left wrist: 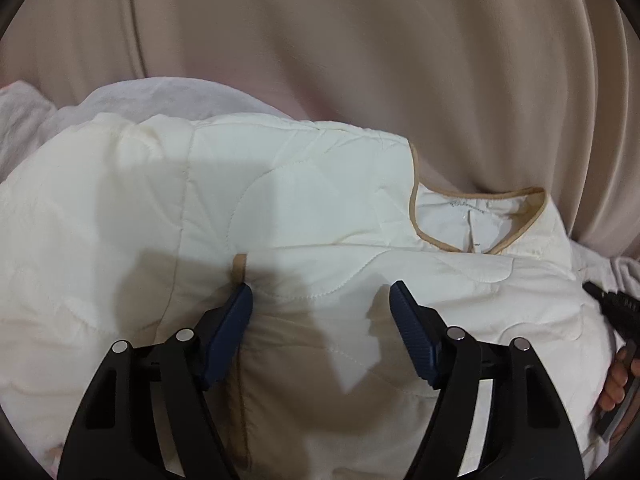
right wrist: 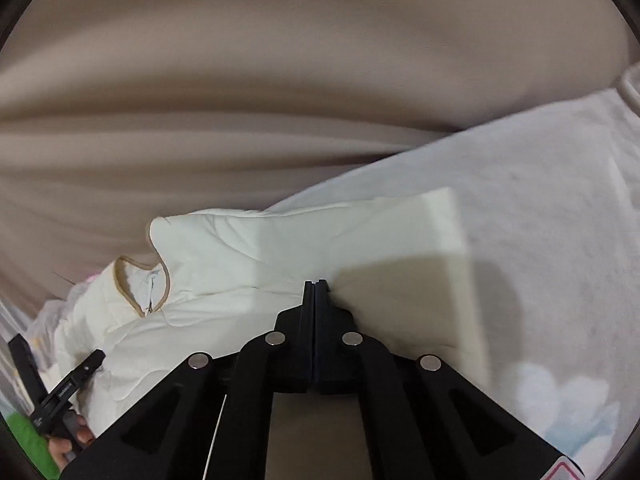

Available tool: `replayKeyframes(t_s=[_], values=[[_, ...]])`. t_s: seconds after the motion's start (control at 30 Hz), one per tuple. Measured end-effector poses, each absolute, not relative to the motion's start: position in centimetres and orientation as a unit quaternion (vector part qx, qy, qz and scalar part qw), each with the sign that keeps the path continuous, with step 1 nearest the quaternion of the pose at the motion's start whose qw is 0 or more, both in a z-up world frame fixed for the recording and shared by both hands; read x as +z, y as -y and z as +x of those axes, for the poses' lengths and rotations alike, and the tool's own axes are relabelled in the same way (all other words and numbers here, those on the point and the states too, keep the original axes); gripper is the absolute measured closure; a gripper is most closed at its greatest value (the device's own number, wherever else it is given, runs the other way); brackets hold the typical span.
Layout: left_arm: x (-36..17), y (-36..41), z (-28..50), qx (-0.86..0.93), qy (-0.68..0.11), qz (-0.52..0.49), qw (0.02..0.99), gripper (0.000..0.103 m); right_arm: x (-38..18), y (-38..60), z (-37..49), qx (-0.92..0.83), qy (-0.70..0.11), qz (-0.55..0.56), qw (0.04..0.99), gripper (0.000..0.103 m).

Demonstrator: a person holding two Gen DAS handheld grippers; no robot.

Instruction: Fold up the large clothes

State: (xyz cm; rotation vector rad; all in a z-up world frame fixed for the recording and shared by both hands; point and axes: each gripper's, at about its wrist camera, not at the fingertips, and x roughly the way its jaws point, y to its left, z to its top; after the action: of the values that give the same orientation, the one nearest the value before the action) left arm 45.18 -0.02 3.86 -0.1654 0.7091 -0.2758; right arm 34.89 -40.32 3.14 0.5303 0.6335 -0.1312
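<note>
Cream quilted jacket (left wrist: 320, 216) on white sheet (right wrist: 540, 208). Left gripper (left wrist: 321, 300) spread above jacket; right gripper (right wrist: 316, 286) pressed together at jacket's fold, pinch unclear.

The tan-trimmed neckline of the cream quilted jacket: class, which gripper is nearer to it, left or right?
Left, as far as these views show. The left gripper hovers open over the jacket, just below the neckline. The right gripper is shut, further along the folded garment, away from the neckline.

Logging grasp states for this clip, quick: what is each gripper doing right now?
Left gripper: open, holding nothing, over the quilted jacket.
Right gripper: jaws shut at the jacket's fabric; a pinch cannot be confirmed.
</note>
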Motion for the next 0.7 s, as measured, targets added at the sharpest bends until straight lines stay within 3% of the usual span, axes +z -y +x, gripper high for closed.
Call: replayKeyframes(t_s=[0.03, 0.07, 0.13, 0.17, 0.4, 0.47, 0.5, 0.53, 0.6, 0.7], values=[[4.1, -0.6, 44.5, -0.135, -0.348, -0.093, 0.923, 0.030, 3.8, 40.2, 33.7, -0.067, -0.311, 0.252, 0.914, 0.102], [4.4, -1.4, 43.6, -0.148, -0.350, -0.109, 0.919, 0.026, 4.5, 39.9, 32.6, -0.067, -0.311, 0.246, 0.916, 0.094], [4.5, -3.2, 41.6, -0.177, -0.359, -0.133, 0.907, 0.015, 5.7, 39.1, 29.2, -0.060, -0.307, 0.234, 0.920, 0.064], [4.2, -4.2, 40.6, -0.187, -0.369, -0.144, 0.899, 0.012, 5.9, 38.8, 27.1, -0.048, -0.308, 0.236, 0.920, 0.059], [1.9, -5.1, 38.8, -0.205, -0.417, -0.181, 0.867, 0.010, 0.2, 37.5, 20.1, 0.059, -0.377, 0.347, 0.857, 0.051], [2.5, -3.9, 39.5, -0.221, -0.417, -0.189, 0.861, 0.033, -0.7, 37.8, 21.4, 0.045, -0.376, 0.363, 0.851, 0.053], [2.7, -3.3, 39.9, -0.223, -0.421, -0.192, 0.858, 0.067, -0.7, 38.1, 22.0, 0.039, -0.367, 0.376, 0.850, 0.054], [3.4, -2.6, 40.3, -0.225, -0.422, -0.193, 0.857, 0.090, -0.3, 38.4, 22.6, 0.029, -0.351, 0.389, 0.851, 0.067], [5.2, -2.2, 40.1, -0.235, -0.396, -0.194, 0.867, 0.095, 2.1, 38.6, 22.8, 0.016, -0.302, 0.394, 0.868, 0.090], [7.3, -2.4, 38.5, -0.232, -0.356, -0.164, 0.890, 0.095, 5.9, 37.8, 20.8, 0.043, -0.225, 0.371, 0.900, 0.094]])
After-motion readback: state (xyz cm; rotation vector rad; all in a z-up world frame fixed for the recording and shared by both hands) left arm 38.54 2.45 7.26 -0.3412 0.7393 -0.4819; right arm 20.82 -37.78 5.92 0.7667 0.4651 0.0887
